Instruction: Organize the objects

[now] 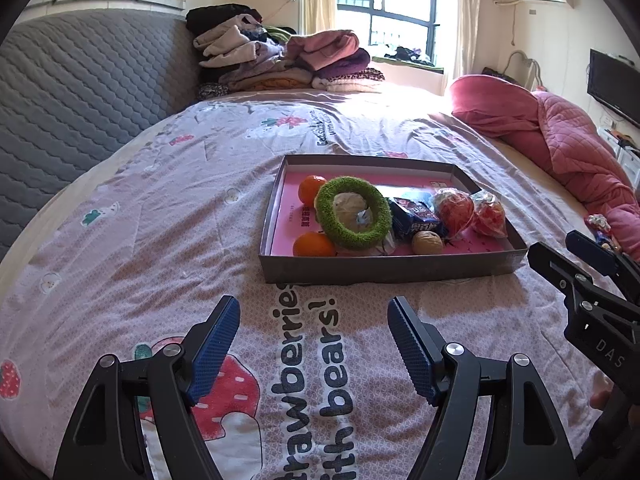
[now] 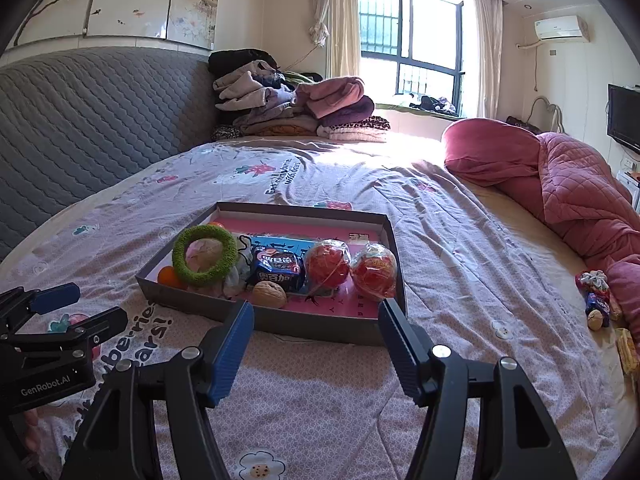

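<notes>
A shallow grey box [image 1: 384, 270] [image 2: 280, 322] with a pink floor lies on the bed. It holds a fuzzy green ring [image 1: 352, 212] [image 2: 205, 255], two oranges [image 1: 314, 245], a walnut [image 1: 427, 242] [image 2: 269, 294], a blue snack packet [image 1: 416, 220] [image 2: 277, 269] and two red wrapped balls [image 1: 454, 210] [image 2: 374, 270]. My left gripper [image 1: 314, 310] is open and empty, just in front of the box. My right gripper [image 2: 316, 312] is open and empty at the box's near wall; it also shows in the left wrist view [image 1: 560, 256].
A few loose snacks and a walnut [image 2: 598, 304] lie on the bed at the right, beside a pink quilt [image 2: 568, 184]. Folded clothes [image 2: 296, 108] are stacked at the far side. A grey padded headboard [image 2: 92, 120] runs along the left.
</notes>
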`<state>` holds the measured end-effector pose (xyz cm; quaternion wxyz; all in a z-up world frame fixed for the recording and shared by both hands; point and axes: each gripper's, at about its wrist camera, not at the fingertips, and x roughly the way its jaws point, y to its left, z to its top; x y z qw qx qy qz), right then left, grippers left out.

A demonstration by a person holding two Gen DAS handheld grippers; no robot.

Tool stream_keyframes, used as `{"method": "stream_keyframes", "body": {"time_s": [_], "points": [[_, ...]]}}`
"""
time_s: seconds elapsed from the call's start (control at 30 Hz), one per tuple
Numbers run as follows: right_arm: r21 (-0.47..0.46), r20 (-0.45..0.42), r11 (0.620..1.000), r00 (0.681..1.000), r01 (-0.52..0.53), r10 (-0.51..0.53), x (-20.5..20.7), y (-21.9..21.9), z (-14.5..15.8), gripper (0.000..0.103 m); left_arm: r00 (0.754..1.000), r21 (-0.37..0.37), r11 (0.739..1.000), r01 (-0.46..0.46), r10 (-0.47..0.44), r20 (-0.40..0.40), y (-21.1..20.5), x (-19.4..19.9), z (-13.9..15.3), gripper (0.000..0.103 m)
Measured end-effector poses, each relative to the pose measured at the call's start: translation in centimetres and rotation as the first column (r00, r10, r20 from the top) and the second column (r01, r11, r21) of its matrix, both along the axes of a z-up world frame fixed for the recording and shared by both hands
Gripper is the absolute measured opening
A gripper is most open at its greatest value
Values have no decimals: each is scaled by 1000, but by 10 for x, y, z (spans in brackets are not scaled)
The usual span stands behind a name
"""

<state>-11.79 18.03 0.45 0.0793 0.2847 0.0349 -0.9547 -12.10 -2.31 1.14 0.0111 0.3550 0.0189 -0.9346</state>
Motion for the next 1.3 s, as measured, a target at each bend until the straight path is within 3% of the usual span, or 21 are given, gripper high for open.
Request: {"method": "stream_keyframes", "body": {"time_s": [0.23,1.1,1.3], "points": [[-12,38,1000,999,21,-21,-3,11,-18,64,1000,-6,1000,5,-5,6,4,-1,-5,77],[-10,39,999,999,31,-30,-3,18,-28,64,1000,3,1000,1,-1,18,-1,-12,-27,77],[-1,49,1000,998,27,-27,-4,15,-32,64,1000,-34,999,-6,6,3,0,-13,-29,77]]}}
